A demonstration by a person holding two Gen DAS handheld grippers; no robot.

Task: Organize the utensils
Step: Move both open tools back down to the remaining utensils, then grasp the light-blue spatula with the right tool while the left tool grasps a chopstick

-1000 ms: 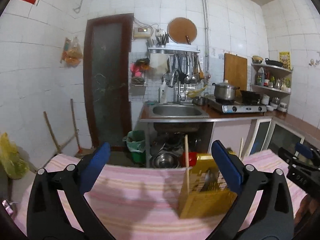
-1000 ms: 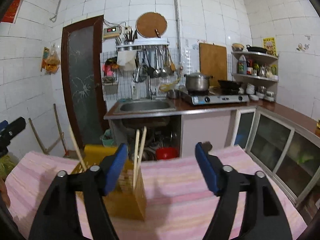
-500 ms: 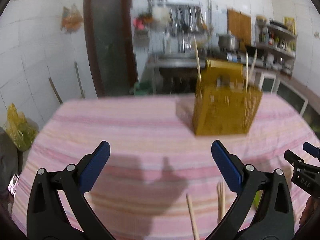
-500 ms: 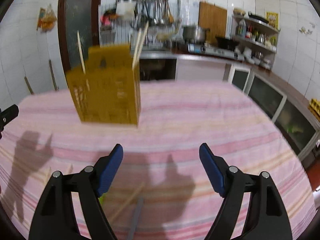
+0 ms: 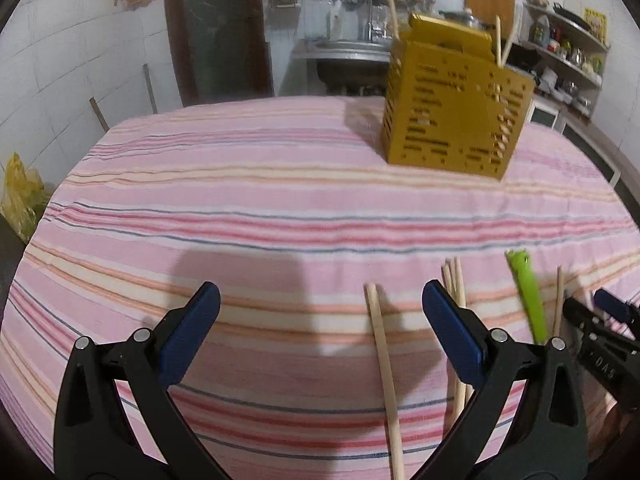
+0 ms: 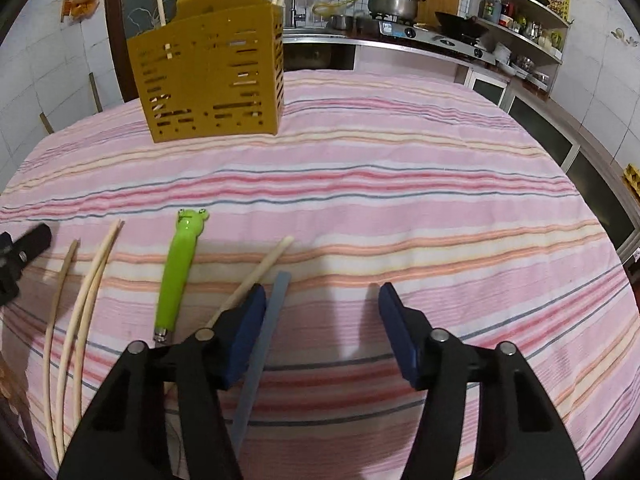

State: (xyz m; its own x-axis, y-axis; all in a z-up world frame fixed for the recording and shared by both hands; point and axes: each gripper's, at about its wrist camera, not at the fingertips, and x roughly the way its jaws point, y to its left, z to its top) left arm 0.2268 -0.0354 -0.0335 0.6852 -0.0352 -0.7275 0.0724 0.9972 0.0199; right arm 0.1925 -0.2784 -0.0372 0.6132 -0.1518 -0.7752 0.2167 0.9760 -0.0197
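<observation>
A yellow slotted utensil holder (image 5: 452, 108) (image 6: 212, 76) stands at the far side of the pink striped tablecloth with a few chopsticks upright in it. Near me lie loose wooden chopsticks (image 5: 384, 364) (image 6: 86, 304), a green frog-handled utensil (image 5: 528, 296) (image 6: 180, 268) and a grey-blue flat stick (image 6: 260, 352). My left gripper (image 5: 320, 320) is open and empty above the cloth, one chopstick between its fingers. My right gripper (image 6: 320, 320) is open and empty, its left finger over a chopstick (image 6: 260, 268) and the grey stick.
The table edge curves away at the left and right. Behind the table are a sink (image 5: 348, 50), a stove with a pot (image 6: 394, 0), shelves (image 6: 520, 12) and a dark door (image 5: 216, 28). The right gripper's tip shows in the left wrist view (image 5: 600, 332).
Both grippers have tipped down from looking across the kitchen to looking at the tablecloth, bringing the loose chopsticks, green utensil and grey stick into view. Both stayed open.
</observation>
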